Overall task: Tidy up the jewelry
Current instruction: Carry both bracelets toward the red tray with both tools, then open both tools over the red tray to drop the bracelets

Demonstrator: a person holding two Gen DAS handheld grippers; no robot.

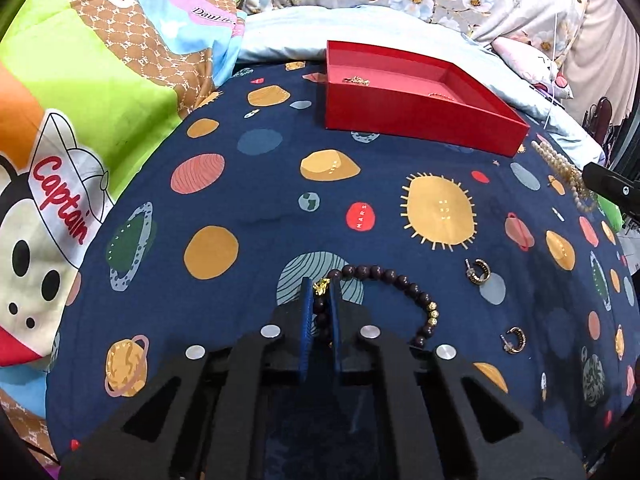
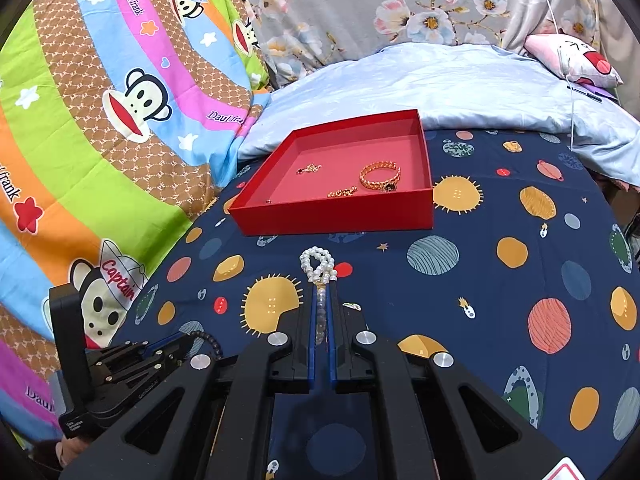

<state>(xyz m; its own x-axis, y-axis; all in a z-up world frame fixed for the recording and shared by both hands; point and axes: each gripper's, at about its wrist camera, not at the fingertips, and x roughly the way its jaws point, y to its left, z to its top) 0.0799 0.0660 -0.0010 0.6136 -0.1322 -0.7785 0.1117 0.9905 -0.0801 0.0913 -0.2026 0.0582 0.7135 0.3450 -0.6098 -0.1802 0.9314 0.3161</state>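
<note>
Jaws closed: left gripper (image 1: pixel 320 300) on dark bead bracelet (image 1: pixel 394 280), right gripper (image 2: pixel 321 300) on white pearl strand (image 2: pixel 318 262).

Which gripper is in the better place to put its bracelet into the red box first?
Probably right. The right gripper is shut on the pearl bracelet, just before the red box. The left gripper grips the dark bead bracelet farther from it.
</note>
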